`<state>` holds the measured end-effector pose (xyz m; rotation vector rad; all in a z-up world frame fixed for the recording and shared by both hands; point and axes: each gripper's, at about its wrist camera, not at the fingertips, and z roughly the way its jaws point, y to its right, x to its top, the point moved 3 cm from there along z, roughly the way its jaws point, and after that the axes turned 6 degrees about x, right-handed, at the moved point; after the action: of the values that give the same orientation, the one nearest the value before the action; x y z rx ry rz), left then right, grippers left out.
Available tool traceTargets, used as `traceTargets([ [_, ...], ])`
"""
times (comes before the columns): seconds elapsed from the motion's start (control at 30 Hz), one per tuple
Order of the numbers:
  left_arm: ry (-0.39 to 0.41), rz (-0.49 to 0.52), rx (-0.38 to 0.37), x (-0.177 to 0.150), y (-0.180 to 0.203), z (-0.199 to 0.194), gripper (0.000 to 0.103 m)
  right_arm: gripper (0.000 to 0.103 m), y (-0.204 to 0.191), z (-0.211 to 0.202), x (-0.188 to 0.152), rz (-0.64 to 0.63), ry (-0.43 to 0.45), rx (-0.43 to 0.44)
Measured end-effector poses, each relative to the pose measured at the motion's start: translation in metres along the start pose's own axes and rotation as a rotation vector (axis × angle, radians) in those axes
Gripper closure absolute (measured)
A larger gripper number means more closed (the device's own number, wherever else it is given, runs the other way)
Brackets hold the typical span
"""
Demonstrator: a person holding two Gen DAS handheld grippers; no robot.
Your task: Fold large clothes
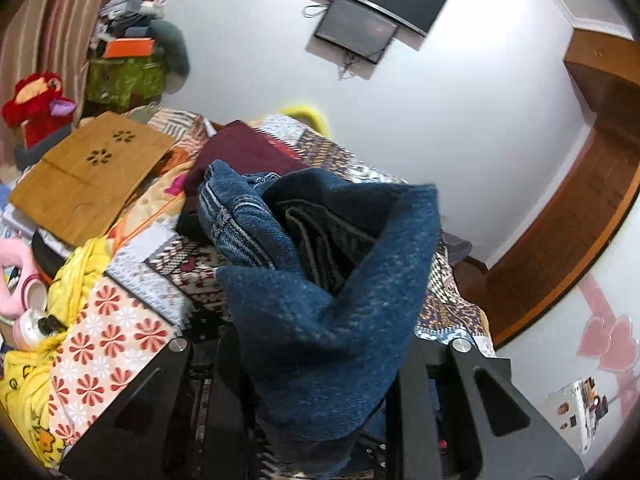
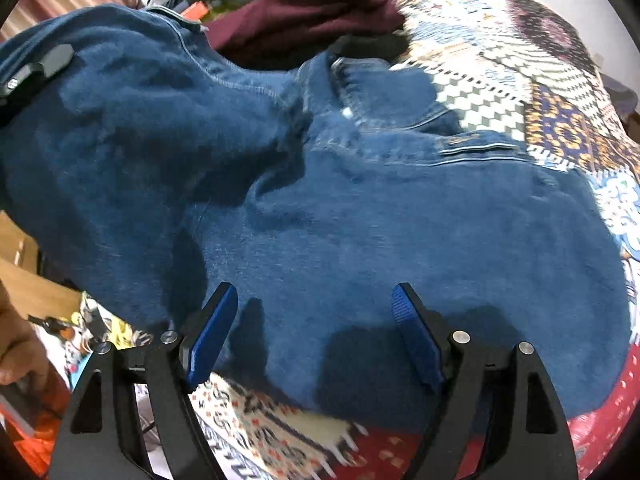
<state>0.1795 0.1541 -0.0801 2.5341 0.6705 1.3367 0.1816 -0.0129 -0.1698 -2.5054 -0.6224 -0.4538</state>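
Note:
A pair of blue jeans [image 2: 360,216] lies on the patchwork bedspread [image 2: 520,80], waistband at the far side. My right gripper [image 2: 314,336] is open just above the near part of the jeans, its blue pads [image 2: 212,332] spread apart and holding nothing. My left gripper [image 1: 320,400] is shut on a bunched fold of the jeans [image 1: 320,320] and lifts it off the bed; the cloth hides its fingertips. The left gripper's body also shows at the far left of the right wrist view [image 2: 36,72], on the raised denim.
A maroon garment [image 1: 240,152] lies on the bed beyond the jeans. A wooden lap tray [image 1: 92,176], yellow cloth [image 1: 76,276], a red plush toy [image 1: 36,100] and piled boxes sit at the left. A wall screen [image 1: 360,28] hangs ahead. A hand [image 2: 16,344] shows at the left edge.

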Motion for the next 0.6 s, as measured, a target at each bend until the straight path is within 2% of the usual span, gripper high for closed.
traceTargets([
  [0.17, -0.013, 0.077, -0.042, -0.007, 0.054, 0.010, 0.082, 0.026, 0.038, -0.053, -0.004, 0.060, 0.122, -0.066],
  [0.3, -0.055, 0.164, -0.099, -0.020, 0.117, 0.035, 0.082, 0.026, 0.083, -0.100, -0.020, 0.141, 0.211, -0.151],
  [0.47, -0.185, 0.272, -0.161, -0.065, 0.181, 0.077, 0.082, 0.026, 0.122, -0.134, -0.036, 0.239, 0.261, -0.259],
  [0.6, -0.318, 0.434, -0.144, -0.122, 0.216, 0.110, 0.081, 0.026, 0.144, -0.152, -0.052, 0.302, 0.275, -0.278],
])
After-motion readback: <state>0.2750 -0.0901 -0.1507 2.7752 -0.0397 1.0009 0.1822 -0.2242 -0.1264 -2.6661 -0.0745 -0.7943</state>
